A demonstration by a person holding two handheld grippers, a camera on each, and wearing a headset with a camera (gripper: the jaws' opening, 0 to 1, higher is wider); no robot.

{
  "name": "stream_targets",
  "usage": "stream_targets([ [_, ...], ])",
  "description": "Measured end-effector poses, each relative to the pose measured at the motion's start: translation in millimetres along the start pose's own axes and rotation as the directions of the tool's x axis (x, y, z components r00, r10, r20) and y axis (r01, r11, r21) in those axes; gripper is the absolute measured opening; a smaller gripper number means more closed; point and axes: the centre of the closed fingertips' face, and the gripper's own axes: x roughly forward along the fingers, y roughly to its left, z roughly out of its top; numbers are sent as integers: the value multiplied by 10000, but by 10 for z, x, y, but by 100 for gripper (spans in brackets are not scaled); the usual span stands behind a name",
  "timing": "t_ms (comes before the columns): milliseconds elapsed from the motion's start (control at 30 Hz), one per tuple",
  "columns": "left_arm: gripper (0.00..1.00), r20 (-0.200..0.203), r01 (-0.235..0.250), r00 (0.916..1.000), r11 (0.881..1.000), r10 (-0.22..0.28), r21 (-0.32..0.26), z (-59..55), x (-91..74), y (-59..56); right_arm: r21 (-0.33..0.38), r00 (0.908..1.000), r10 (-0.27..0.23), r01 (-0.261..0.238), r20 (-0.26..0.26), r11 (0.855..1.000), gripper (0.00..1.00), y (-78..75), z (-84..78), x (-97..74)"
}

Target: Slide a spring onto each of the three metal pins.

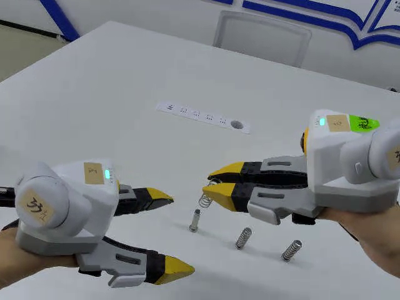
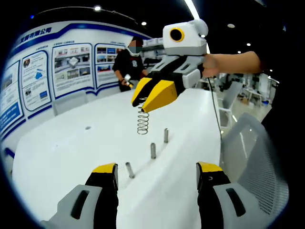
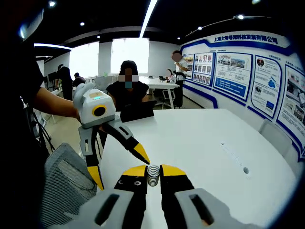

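Right hand-held gripper (image 1: 211, 185): jaws almost shut, yellow tips pinching the top coils of a spring (image 1: 204, 200). The spring hangs down from the tips, roughly upright. In the right gripper view its coils sit end-on between the two tips (image 3: 153, 175).

Left hand-held gripper (image 1: 167, 232): jaws wide apart, nothing held. It is near left in the scene, tips pointing right toward the pins.

Three pins stand in a row on the near side of the white tabletop (image 1: 125, 94), between the two grippers and running off to the right.
- The left one is a bare pin (image 1: 195, 220), upright.
- The middle pin (image 1: 244, 237) and right pin (image 1: 291, 250) look coil-wrapped in the head view. They are small there, so I'm not fully sure.

The held spring is just above the bare pin and slightly to the far side of it. Its lower end is close to the pin top; can't tell if they touch.

In the left gripper view the right one comes in from the upper right with the spring (image 2: 143, 121) dangling over the pin row.

A socket strip (image 1: 203, 117) lies flat farther out on the tabletop, well apart from the pins. A chair (image 1: 262, 34) stands at the far edge.
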Motion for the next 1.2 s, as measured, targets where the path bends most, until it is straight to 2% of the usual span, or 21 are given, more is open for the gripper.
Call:
stream_targets([
  [267, 80, 106, -592, 9982, 9979, 595, -252, -34, -47, 121, 349, 9973, -675, 685, -275, 9970, 11, -244, -133, 150],
  [400, 87, 164, -829, 9964, 9956, 837, -426, -40, -72, 157, 420, 9963, -761, 777, -391, 9961, 11, -309, -192, 256],
  [500, 90, 219, -955, 9950, 9937, 970, -593, -41, -82, 174, 779, 9949, -858, 897, -525, 9929, 11, -366, -274, 364],
  [667, 100, 61, -1155, 9932, 9920, 1160, -514, -77, -45, 188, 884, 9913, -983, 1060, -872, 9904, 11, -393, -418, 511],
  [767, 100, 85, -1164, 9931, 9919, 1170, -511, -68, -34, 194, 887, 9880, -1009, 1116, -1171, 9898, 11, -411, -529, 583],
  [833, 100, 105, -1167, 9930, 9916, 1175, -560, -64, -27, 200, 742, 9808, -1062, 1195, -1633, 9901, 11, -427, -643, 615],
  [1000, 100, 29, -1212, 9926, 9906, 1216, -635, -101, -26, 218, 1125, 9787, -996, 1210, -1793, 9863, 11, -445, -777, 693],
  [1200, 100, -176, -1120, 9937, 9914, 1111, -682, -183, -41, 195, 1598, 9788, -918, 1218, -1830, 9796, 11, -438, -835, 740],
])
